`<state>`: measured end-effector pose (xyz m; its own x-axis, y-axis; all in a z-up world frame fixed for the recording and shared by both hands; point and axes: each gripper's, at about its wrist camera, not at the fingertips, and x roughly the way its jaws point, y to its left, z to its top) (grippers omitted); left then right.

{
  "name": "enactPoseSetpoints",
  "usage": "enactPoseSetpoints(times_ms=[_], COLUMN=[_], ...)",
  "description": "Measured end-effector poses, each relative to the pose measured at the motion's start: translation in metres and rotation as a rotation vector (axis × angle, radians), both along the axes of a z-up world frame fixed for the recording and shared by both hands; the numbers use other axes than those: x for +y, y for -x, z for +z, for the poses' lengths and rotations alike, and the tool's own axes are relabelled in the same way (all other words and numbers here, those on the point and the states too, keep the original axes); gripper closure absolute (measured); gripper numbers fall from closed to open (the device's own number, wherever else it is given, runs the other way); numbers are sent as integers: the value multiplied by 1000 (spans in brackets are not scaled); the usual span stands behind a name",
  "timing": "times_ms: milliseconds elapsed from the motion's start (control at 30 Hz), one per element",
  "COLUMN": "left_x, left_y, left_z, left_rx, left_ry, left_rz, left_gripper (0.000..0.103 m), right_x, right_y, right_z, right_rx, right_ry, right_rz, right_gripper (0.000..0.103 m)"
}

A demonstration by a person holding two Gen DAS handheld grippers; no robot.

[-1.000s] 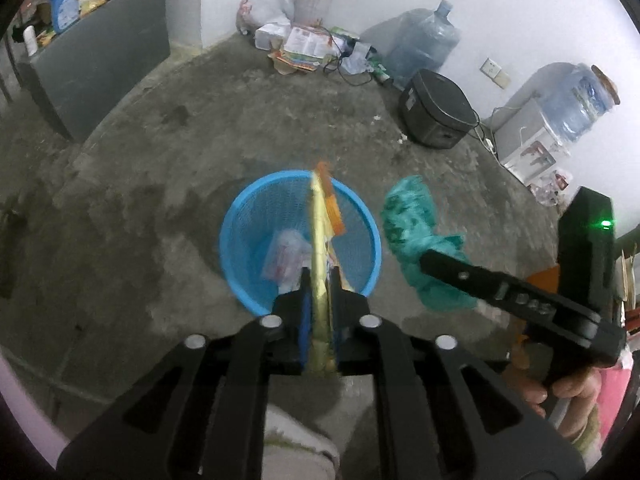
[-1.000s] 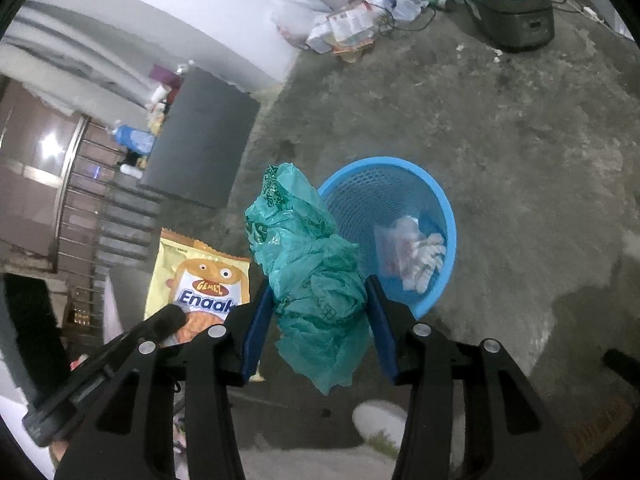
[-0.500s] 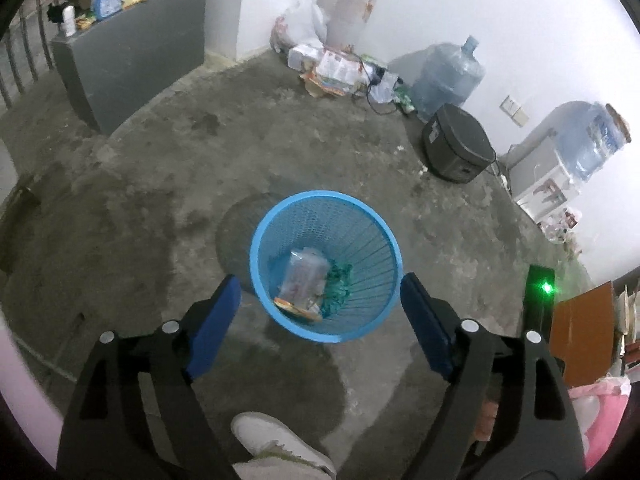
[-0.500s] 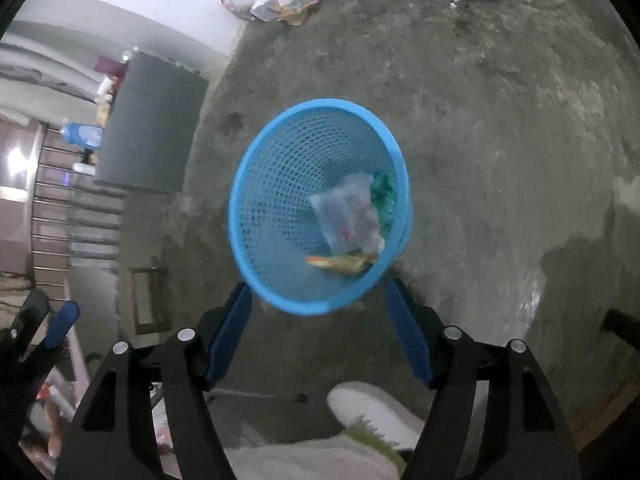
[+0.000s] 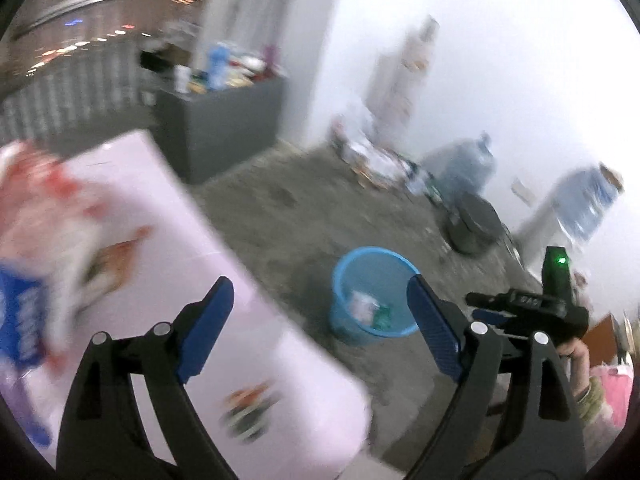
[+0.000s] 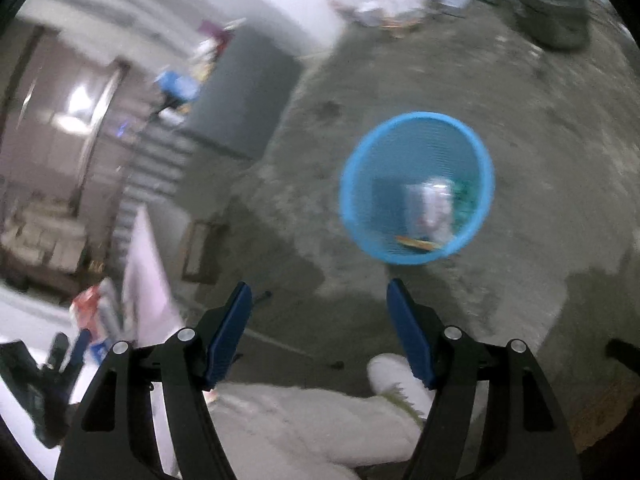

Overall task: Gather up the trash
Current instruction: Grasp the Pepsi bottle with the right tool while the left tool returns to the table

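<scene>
Since the earlier frames, both pieces of trash have left our hands: the yellow wrapper that the left hand-held gripper (image 5: 320, 306) was pinching and the green plastic bag that sat between the fingers of the right hand-held gripper (image 6: 318, 312) now lie inside the blue basket (image 6: 416, 188). The left view has also swung away from the basket, which now appears smaller and further off, on the grey concrete floor (image 5: 304, 216).

The jaws of the left hand-held gripper are opening and already stand wide, with nothing between the blue pads. Under and left of this gripper we see a pale pink surface (image 5: 208, 280) with printed pictures; it is very blurred, and we cannot tell what lies on its far left part. The right hand-held gripper is also wide apart and holds nothing; through its gap we see only the floor and, below, a white shoe (image 6: 394, 376) and light trousers of the person.

In the basket we can make out a clear plastic packet (image 6: 430, 210), something green beside it and an orange-yellow strip near the rim. From the left view the right hand-held gripper shows at the right edge with a green light (image 5: 562, 260), held by a hand (image 5: 578, 356).
</scene>
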<state>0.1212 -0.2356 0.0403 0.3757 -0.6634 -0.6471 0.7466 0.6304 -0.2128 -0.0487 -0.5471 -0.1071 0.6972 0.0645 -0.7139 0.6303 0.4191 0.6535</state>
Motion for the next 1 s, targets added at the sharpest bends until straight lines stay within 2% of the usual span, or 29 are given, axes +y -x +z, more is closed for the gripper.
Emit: enactPoseSetpoints(times_ms=[233, 433, 500, 667, 800, 1000], left_x=[145, 227, 250, 266, 256, 246], left_y=[-10, -35, -50, -89, -112, -129], left_z=[16, 13, 10, -1, -17, -40], left_rx=[-30, -8, 20, 88, 165, 298], left_ry=[118, 176, 218, 242, 246, 306], left_rz=[306, 452, 465, 474, 391, 295], left_gripper=[19, 19, 19, 33, 37, 44], right_x=[81, 172, 199, 263, 291, 308], right_y=[-77, -150, -172, -224, -258, -286], right_z=[56, 97, 105, 114, 111, 98], right_rx=[-110, -251, -284, -317, -295, -229], right_ry=[64, 58, 36, -21, -49, -62], right_rz=[268, 530, 593, 712, 743, 746], right_gripper=[35, 35, 35, 41, 42, 42])
